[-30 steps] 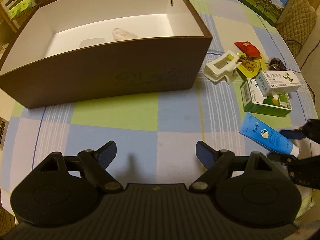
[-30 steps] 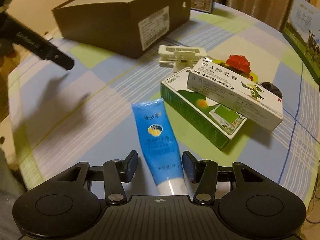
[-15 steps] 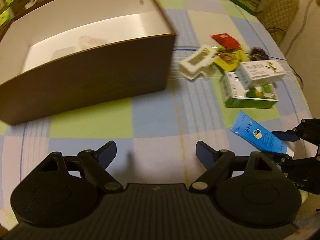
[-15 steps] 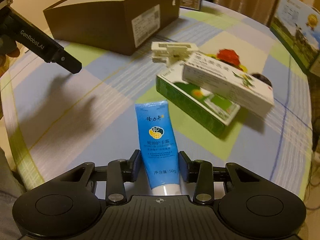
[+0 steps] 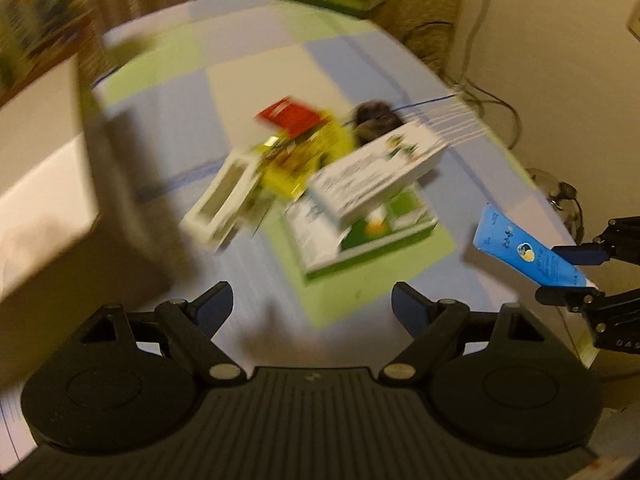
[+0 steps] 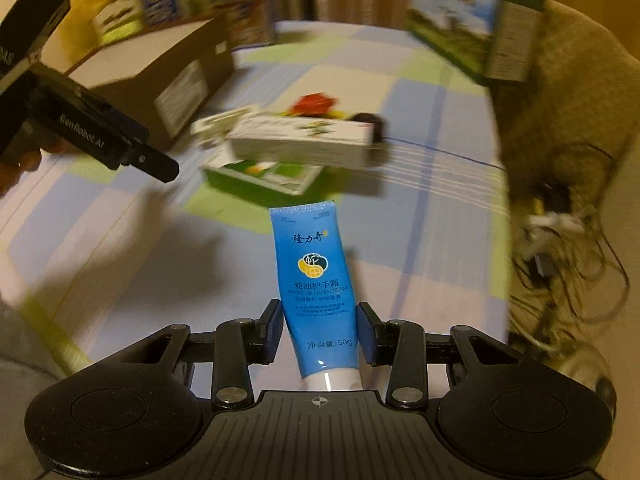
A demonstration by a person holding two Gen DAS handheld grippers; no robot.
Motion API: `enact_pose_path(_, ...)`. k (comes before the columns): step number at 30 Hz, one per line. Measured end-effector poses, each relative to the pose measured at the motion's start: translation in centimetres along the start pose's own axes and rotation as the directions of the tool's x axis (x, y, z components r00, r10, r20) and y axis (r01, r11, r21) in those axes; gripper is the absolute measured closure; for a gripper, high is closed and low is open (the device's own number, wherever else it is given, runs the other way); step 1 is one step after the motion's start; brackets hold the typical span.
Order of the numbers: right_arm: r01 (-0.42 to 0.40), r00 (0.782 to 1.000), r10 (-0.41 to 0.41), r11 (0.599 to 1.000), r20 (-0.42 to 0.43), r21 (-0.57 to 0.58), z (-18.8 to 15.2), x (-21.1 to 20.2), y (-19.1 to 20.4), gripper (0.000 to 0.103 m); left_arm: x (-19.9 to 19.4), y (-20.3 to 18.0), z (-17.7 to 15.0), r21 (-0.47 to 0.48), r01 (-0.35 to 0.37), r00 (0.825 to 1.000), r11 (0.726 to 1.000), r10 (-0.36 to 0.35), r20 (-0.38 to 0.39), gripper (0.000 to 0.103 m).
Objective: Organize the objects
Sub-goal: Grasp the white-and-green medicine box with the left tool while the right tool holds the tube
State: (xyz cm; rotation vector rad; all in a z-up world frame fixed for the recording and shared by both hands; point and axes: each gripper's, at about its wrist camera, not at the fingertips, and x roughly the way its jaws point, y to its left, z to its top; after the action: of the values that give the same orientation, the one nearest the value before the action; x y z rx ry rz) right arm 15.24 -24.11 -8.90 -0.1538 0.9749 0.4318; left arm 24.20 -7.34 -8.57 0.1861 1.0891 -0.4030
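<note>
Hand-cream tube (image 6: 316, 292) is clamped in my right gripper (image 6: 320, 332), lifted clear of the tablecloth (image 6: 120, 260), right of the brown box (image 6: 160, 76). My left gripper (image 5: 312, 304) gapes empty. Cartons (image 5: 372, 208), clip and packets still await boxing.

Glossy blue plastic hand cream tube (image 6: 318, 288), centre frame, with a white cap. Matt black plastic tongs (image 6: 319, 332), ribbed at the base, metal rivets. Checked cloth covers the desk (image 6: 420, 248). Matt brown cardboard box (image 6: 160, 76), upper left.
</note>
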Motion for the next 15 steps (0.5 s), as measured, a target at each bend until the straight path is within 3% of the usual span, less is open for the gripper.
enact_pose_path(8, 0.032, 0.998, -0.043, 0.982, 0.052, 0.188, 0.1, -2.1, -3.6, 0.067, 4.4, -3.0, 5.7, 0.196, 0.117, 0.993, 0.974, -0.118, -0.009, 0.019)
enact_pose_path(15, 0.046, 0.996, -0.068, 0.957, 0.064, 0.287, -0.2, -2.9, -5.7, 0.067, 7.7, -4.5, 7.8, 0.294, 0.096, 0.995, 0.951, -0.089, -0.038, 0.019)
